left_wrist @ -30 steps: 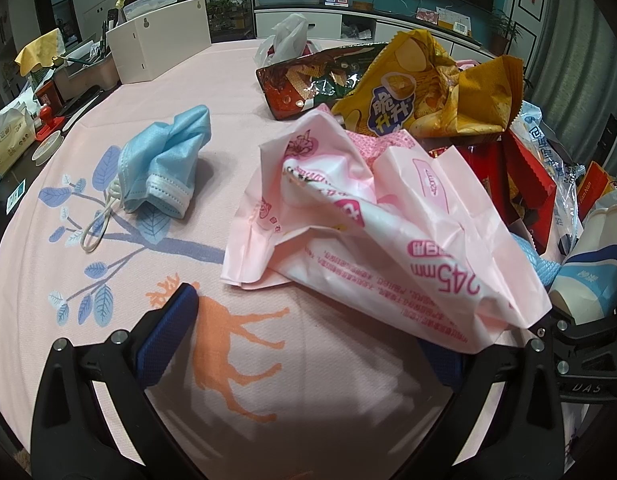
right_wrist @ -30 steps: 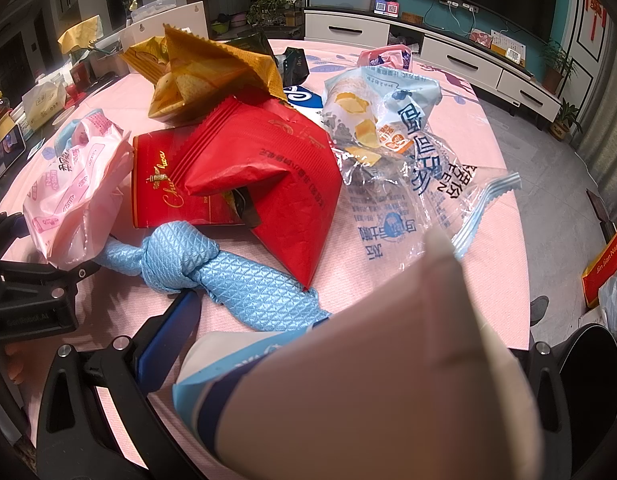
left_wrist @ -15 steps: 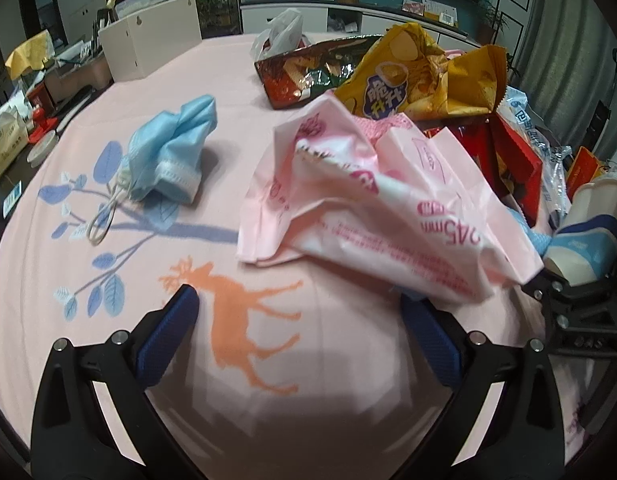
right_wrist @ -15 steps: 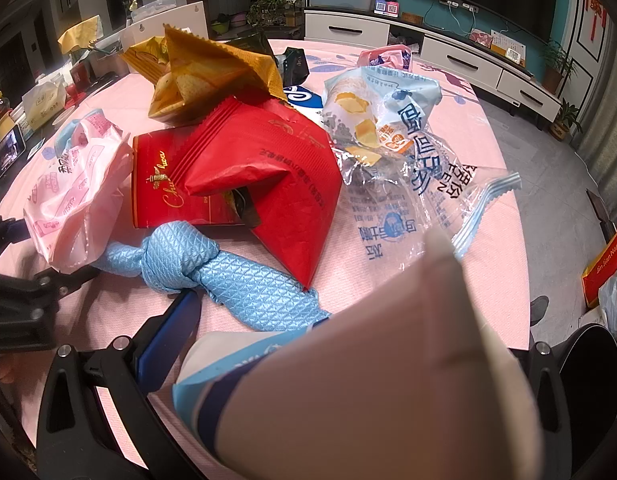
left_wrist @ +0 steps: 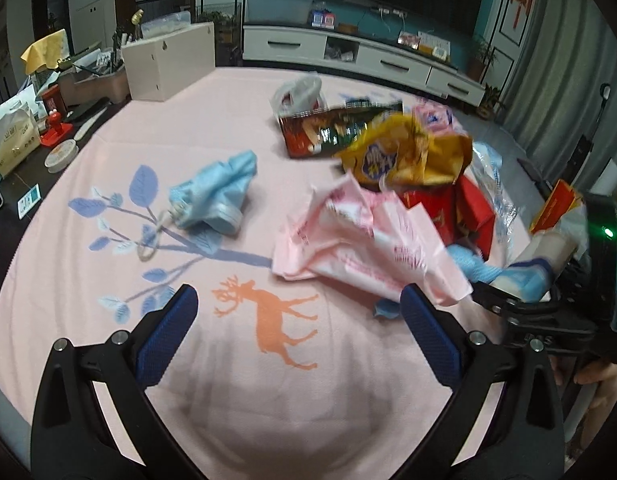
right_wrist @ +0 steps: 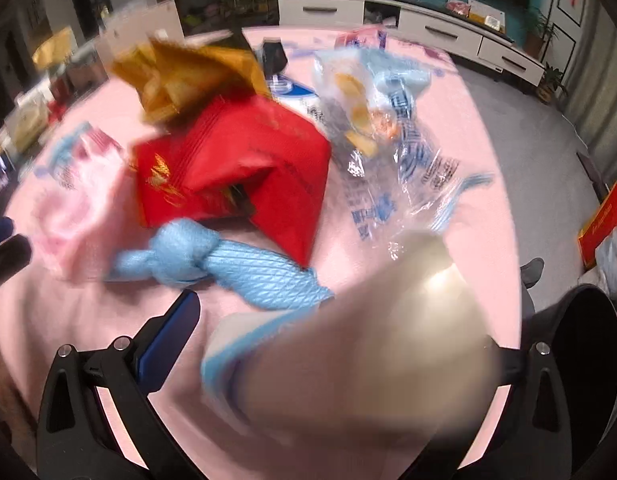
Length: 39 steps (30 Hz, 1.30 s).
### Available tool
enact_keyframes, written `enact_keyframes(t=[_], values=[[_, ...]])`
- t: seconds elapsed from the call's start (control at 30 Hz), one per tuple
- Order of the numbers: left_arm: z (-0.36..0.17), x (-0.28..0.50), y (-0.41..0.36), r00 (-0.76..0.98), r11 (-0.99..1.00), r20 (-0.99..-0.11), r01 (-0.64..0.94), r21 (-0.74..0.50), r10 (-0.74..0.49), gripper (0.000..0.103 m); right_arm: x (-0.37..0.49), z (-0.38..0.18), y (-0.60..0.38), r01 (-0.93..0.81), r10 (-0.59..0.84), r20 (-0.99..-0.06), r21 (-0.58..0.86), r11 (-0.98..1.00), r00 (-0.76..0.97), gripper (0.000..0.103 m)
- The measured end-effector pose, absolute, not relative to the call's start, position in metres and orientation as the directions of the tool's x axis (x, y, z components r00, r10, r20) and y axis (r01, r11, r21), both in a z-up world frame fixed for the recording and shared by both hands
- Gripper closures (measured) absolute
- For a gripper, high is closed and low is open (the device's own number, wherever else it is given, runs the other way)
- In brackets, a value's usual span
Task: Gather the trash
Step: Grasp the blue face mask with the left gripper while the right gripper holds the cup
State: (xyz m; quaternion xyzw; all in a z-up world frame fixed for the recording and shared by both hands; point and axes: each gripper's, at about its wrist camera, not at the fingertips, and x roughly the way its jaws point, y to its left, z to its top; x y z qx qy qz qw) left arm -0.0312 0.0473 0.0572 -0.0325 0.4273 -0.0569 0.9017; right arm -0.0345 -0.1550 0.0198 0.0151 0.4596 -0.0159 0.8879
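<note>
Trash lies on a pink tablecloth (left_wrist: 228, 120). A crumpled pink plastic wrapper (left_wrist: 364, 240) lies just ahead of my left gripper (left_wrist: 296, 312), which is open and empty above the cloth. A blue face mask (left_wrist: 216, 196) lies to the left. My right gripper (right_wrist: 340, 332) is shut on a white paper cup with a blue band (right_wrist: 348, 368), which fills the right wrist view; it also shows in the left wrist view (left_wrist: 540, 264). Ahead of it lie a knotted blue cloth (right_wrist: 212, 260), a red packet (right_wrist: 236, 168), a yellow chip bag (right_wrist: 188, 76) and a clear wrapper (right_wrist: 392, 152).
A white box (left_wrist: 164, 64) stands at the table's far left edge, with clutter on a dark side surface (left_wrist: 28, 136) beyond. A white plastic bag (left_wrist: 296, 92) and a dark snack bag (left_wrist: 328, 128) lie at the back. A dark bin (right_wrist: 584, 340) stands on the floor right.
My left gripper has pulled back and up from the pink wrapper, which stays on the cloth. The right gripper with the cup has started moving; its view is now blurred.
</note>
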Motion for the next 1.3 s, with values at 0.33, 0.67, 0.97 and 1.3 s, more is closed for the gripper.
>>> enact_keyframes(t=[0.33,0.67,0.97,1.3], values=[[0.083,-0.018,0.086,0.663,0.986,-0.737,0.015,-0.165,-0.134,0.003,-0.059,0.069,-0.163,0.052,0.032,-0.757,0.087,0.995,0.652,0.002],[0.071,0.028,0.142,0.633,0.968,-0.769,-0.125,-0.218,-0.092,0.003,-0.059,0.088,-0.165,0.072,0.094,-0.751,0.185,0.980,0.653,0.002],[0.039,0.082,0.137,0.563,0.957,-0.810,-0.110,-0.270,-0.164,0.003,-0.058,0.079,-0.143,0.089,0.126,-0.764,0.233,0.968,0.632,0.006],[0.020,0.086,0.126,0.558,0.959,-0.816,-0.114,-0.259,-0.154,0.060,-0.044,0.053,-0.137,0.089,0.124,-0.808,0.213,0.973,0.576,0.031]])
